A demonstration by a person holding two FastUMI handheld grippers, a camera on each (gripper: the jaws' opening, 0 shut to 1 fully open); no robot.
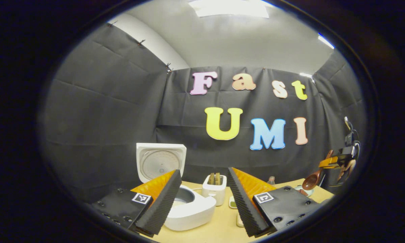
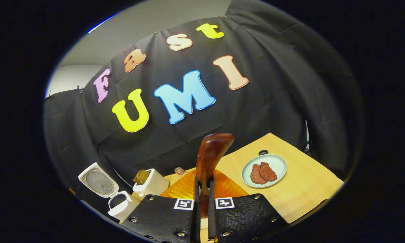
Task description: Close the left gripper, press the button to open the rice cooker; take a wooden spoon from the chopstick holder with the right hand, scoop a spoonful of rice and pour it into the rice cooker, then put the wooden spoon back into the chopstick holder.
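Wooden spoon [image 2: 211,155] handle hidden between right claw [image 2: 202,202] fingers; rice cooker [image 1: 189,207] partly behind left finger.

Bright overhead panel [image 1: 230,8] blows out at top of left gripper view, glare strip upper right. Booth evenly lit, soft shadows on worktop [image 2: 300,189]. Heavy fisheye bend at edges; near tongs [image 1: 204,202] slightly soft, centre sharp.

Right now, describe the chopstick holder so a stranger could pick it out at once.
Start at the wooden table, where the white rice cooker stands with its lid up. Just right of the cooker in the left gripper view stands the chopstick holder. It is a small white box with brown utensil tops poking out.
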